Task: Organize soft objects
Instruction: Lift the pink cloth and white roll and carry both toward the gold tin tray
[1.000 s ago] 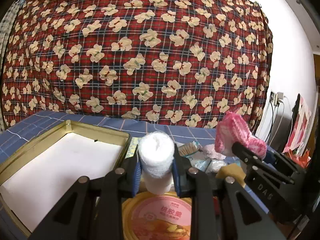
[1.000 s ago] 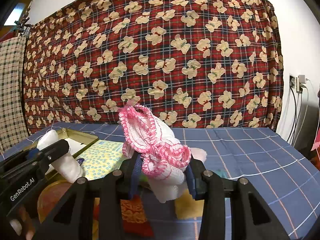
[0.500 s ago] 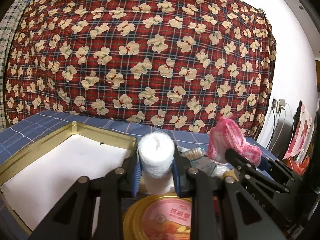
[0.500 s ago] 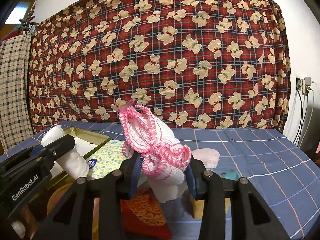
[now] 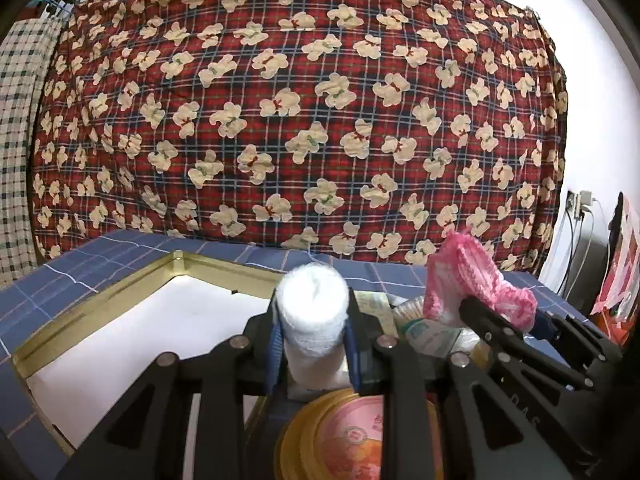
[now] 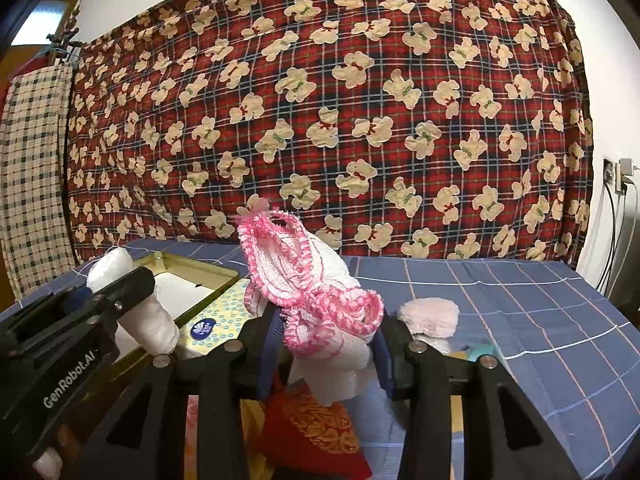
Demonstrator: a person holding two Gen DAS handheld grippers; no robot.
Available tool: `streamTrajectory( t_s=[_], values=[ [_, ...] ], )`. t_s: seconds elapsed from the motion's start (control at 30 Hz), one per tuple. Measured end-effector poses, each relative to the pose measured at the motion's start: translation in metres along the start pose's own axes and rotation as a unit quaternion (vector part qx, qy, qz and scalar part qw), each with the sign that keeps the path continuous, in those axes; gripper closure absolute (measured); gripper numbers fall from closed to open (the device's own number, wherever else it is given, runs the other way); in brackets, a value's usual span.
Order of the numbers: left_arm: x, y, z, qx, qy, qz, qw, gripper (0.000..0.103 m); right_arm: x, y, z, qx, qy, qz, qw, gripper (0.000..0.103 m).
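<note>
White roll of gauze (image 5: 314, 312) pinched in our left gripper (image 5: 313, 340) above the gold tray (image 5: 120, 300), pink knitted bootie (image 6: 320, 300) clamped in our right gripper (image 6: 326, 354), blue checked bench (image 6: 520, 300) beneath.

Left wrist view sits low behind its own fingers, looking slightly down across the blue checked table (image 5: 120, 256) toward the teddy-print blanket (image 5: 304, 120), close over the gold tray (image 5: 100, 300). Right wrist view faces the same blanket (image 6: 320, 100) from further right. Each catches the other gripper; both share the tray's far corner (image 6: 192, 268).
</note>
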State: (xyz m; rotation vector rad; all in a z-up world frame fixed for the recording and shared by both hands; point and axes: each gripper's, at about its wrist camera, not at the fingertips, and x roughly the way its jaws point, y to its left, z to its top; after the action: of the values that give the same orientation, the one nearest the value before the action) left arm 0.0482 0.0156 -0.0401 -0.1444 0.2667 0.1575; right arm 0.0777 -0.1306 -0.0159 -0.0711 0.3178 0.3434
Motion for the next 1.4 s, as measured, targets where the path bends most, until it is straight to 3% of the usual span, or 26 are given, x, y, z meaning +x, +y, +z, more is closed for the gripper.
streamTrajectory(
  t_s=[0.4,0.83,1.2,1.4],
  values=[
    [0.001,0.004,-0.002,0.012,0.01,0.024,0.9996,0.078,0.002,0.006,0.0,-0.002,0.001,0.018,1.0,0.058],
    [-0.002,0.012,0.008,0.004,0.018,0.0,0.9998,0.078,0.008,0.011,-0.001,-0.003,0.016,0.037,0.999,0.058],
    [-0.014,0.049,0.038,-0.005,0.051,-0.044,0.9978,0.078,0.011,0.027,0.037,0.008,0.039,0.106,0.994,0.058],
    [0.003,0.085,0.052,-0.025,0.102,-0.056,0.9929,0.078,0.045,0.049,0.056,0.014,0.106,0.157,0.982,0.058]
  ],
)
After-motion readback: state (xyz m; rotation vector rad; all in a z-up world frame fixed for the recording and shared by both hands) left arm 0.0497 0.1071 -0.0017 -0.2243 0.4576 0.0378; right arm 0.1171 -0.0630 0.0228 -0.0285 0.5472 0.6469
